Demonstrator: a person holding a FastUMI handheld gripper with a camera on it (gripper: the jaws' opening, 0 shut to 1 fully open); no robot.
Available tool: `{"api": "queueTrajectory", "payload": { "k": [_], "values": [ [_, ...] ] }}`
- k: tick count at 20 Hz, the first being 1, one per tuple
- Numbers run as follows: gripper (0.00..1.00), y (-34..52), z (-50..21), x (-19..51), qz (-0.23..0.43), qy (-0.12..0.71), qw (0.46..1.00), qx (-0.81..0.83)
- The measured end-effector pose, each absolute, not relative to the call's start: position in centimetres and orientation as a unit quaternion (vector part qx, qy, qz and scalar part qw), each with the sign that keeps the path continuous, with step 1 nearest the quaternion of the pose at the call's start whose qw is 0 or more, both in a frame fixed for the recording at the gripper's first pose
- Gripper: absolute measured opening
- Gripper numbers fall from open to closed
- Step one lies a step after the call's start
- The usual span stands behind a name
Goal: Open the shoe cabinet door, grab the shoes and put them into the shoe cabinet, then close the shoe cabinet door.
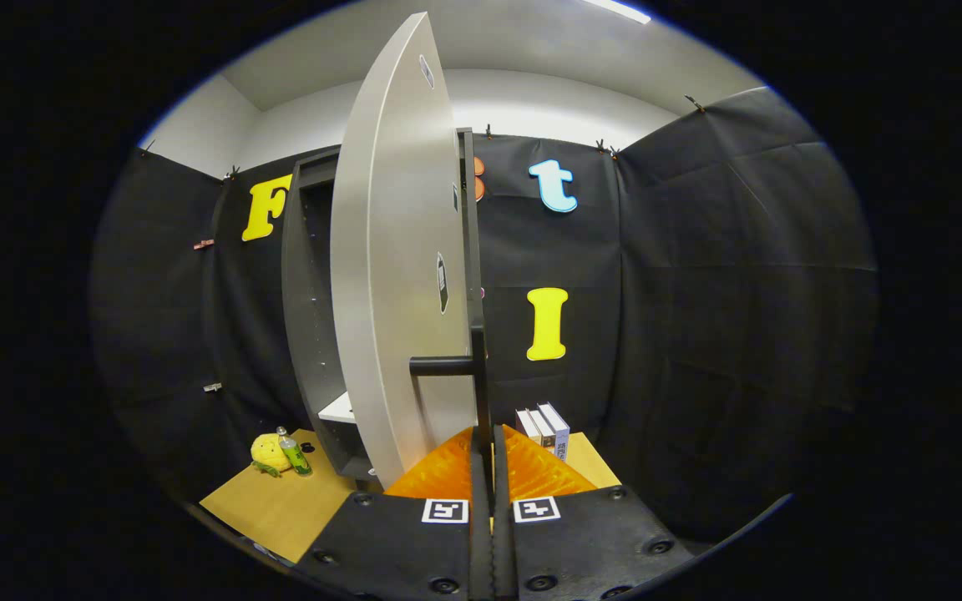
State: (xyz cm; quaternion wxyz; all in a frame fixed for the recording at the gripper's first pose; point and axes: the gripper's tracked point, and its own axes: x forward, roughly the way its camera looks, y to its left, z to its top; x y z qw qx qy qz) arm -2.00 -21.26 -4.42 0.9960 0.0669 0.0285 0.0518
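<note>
The shoe cabinet (307, 317) is a tall dark carcass standing on the wooden table (281, 505). Its pale grey door (393, 275) is swung open towards me, edge-on just ahead of the fingers. A black bar handle (478, 367) runs down the door's free edge, joined to it by a short stub. My gripper (488, 436) is shut on the lower end of that handle, the bar running down between the two fingers. Inside the cabinet a white shelf (339, 409) shows low down.
A yellow plush toy (266, 453) and a green bottle (294, 455) lie on the table left of the cabinet. A few upright books (549, 427) stand to the right, beyond the fingers. Black cloth walls close in on all sides.
</note>
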Motion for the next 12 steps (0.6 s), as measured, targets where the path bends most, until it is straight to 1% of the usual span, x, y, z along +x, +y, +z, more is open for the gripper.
{"api": "queueTrajectory", "payload": {
  "k": [6,9,12],
  "values": [
    [0.05,-22.2,-4.4,-2.1,0.075,0.024,0.994,0.081],
    [0.1,-22.6,-4.2,-3.2,0.1,0.021,0.99,0.096],
    [0.13,-23.3,-4.2,-4.0,0.093,0.022,0.991,0.094]
  ]
}}
